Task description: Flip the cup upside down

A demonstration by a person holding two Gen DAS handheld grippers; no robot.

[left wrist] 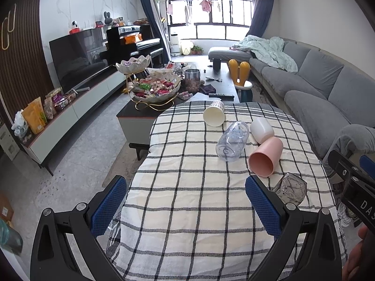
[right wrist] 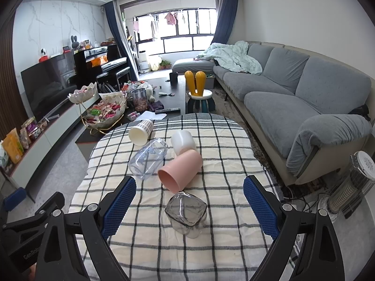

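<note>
Right wrist: 5 empty cups [right wrist: 180, 171] on tablecloth [right wrist: 222, 145].

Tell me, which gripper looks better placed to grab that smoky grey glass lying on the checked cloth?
Probably the right gripper: the grey glass lies between its open fingers. For the left gripper, also open, the glass sits outside its right finger.
</note>
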